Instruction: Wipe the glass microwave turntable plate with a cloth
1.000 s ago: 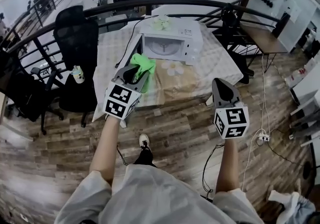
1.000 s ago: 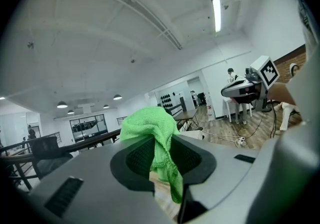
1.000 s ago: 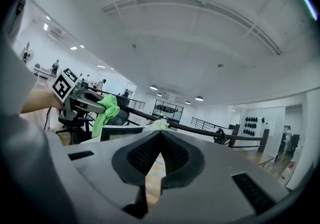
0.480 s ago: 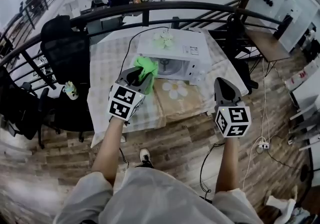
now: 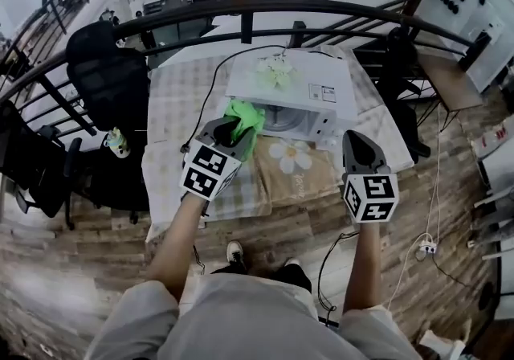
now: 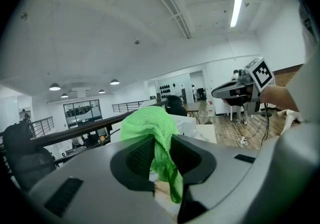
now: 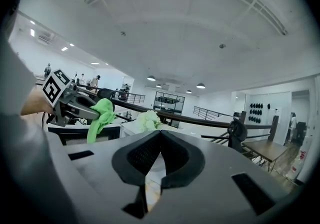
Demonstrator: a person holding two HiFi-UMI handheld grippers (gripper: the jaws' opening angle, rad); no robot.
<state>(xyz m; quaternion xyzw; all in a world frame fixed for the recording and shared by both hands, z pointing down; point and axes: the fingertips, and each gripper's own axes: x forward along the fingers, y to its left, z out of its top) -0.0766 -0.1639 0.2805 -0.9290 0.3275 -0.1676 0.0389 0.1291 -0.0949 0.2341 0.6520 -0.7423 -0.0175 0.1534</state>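
Observation:
A white microwave point(image 5: 301, 89) stands on the table with its front open, and the glass turntable plate point(image 5: 280, 118) shows dimly inside. My left gripper point(image 5: 235, 128) is shut on a bright green cloth point(image 5: 246, 120), held just left of the opening. In the left gripper view the cloth point(image 6: 150, 124) bulges above the jaws and hangs down between them. My right gripper point(image 5: 354, 140) hovers right of the microwave's front corner, shut with nothing in it. The right gripper view shows its jaws point(image 7: 160, 136) meeting, with the green cloth point(image 7: 100, 116) off to the left.
The table point(image 5: 181, 93) has a checked cover and a brown mat with a daisy point(image 5: 293, 155). A pale green bundle point(image 5: 275, 69) lies on the microwave. A black cable point(image 5: 210, 89) crosses the table. A black railing point(image 5: 241, 9), an office chair point(image 5: 108, 77) and a bottle point(image 5: 117, 141) are nearby.
Both grippers have moved forward toward the microwave. The left one, still holding the green cloth, now sits beside the open front. The table has come closer in view.

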